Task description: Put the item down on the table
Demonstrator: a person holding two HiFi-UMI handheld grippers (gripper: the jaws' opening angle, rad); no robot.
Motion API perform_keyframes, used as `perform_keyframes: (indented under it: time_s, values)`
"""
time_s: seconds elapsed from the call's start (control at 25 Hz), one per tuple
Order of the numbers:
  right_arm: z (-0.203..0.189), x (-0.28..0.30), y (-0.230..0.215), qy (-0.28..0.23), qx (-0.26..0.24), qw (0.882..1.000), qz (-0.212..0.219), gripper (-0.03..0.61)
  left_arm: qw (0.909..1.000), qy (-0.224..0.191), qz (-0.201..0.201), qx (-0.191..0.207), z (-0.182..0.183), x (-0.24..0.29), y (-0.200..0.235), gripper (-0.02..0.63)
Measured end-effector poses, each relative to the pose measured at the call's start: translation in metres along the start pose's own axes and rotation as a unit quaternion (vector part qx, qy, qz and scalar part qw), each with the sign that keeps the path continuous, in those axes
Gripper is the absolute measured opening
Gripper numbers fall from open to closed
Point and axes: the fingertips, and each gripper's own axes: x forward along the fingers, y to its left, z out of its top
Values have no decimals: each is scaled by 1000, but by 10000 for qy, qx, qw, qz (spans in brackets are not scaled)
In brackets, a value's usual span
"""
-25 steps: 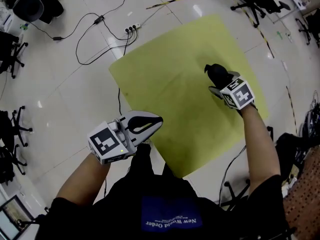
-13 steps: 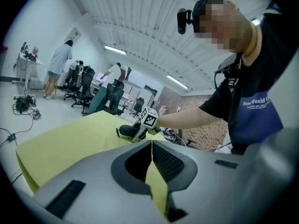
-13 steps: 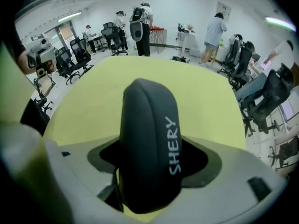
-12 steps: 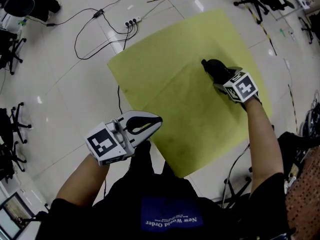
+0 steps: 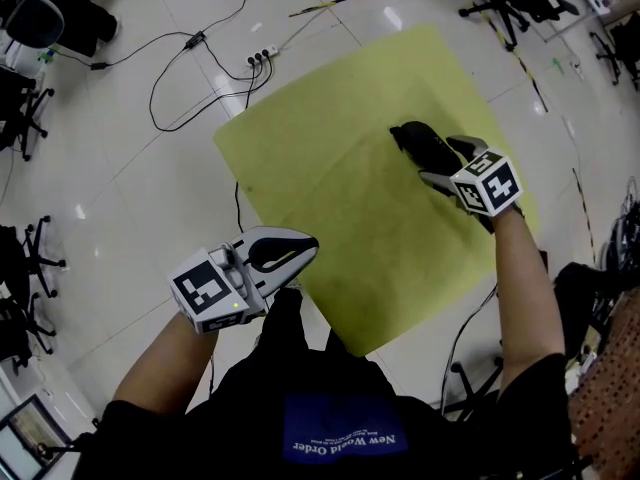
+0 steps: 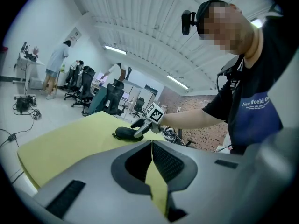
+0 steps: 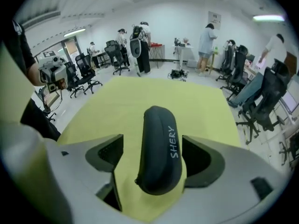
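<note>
A black oblong case (image 5: 413,138) marked SHERY lies flat on the yellow table (image 5: 330,198), right of centre. My right gripper (image 5: 437,160) straddles it from the near side. In the right gripper view the case (image 7: 161,134) sits between the jaws of the right gripper (image 7: 153,156) with a gap on each side; the jaws are opening and the pads are off it. My left gripper (image 5: 300,249) hovers at the table's near left corner, shut and empty. From the left gripper (image 6: 152,144) the case (image 6: 126,133) and the right gripper (image 6: 140,128) show across the table.
A power strip (image 5: 262,58) and cables trail over the tiled floor beyond the table's far left edge. Office chairs (image 5: 25,98) stand at the left and top right. Several people (image 7: 205,41) stand at desks far across the room.
The right gripper's jaws have spread away from the case, which now rests on the table. The right hand shifted slightly. The left gripper has barely moved.
</note>
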Motion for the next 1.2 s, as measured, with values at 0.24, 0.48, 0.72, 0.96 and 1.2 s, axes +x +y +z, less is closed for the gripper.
perform_keyframes:
  time_s: [0.24,0.48,0.72,0.96,1.2]
  values:
    - [37,-84,9,-1465,606,9873,32,367,9996,-215,54,177,33,-9,-10,6]
    - [75,-218,40,-3350,943,9371,261,227,9982,-562,111,178,82,-15,-31,6]
    - [74,-353,95,-4786,877,8734,212,-9,9942,-1031,4,318,138,-23,-70,6]
    - [40,-387,150,-5118,1070,8524,57,-11,9903,-1284,-78,524,176,-30,-106,6]
    - [3,-376,182,-5001,1404,8540,-297,-11,9913,-1186,-108,561,166,-35,-130,6]
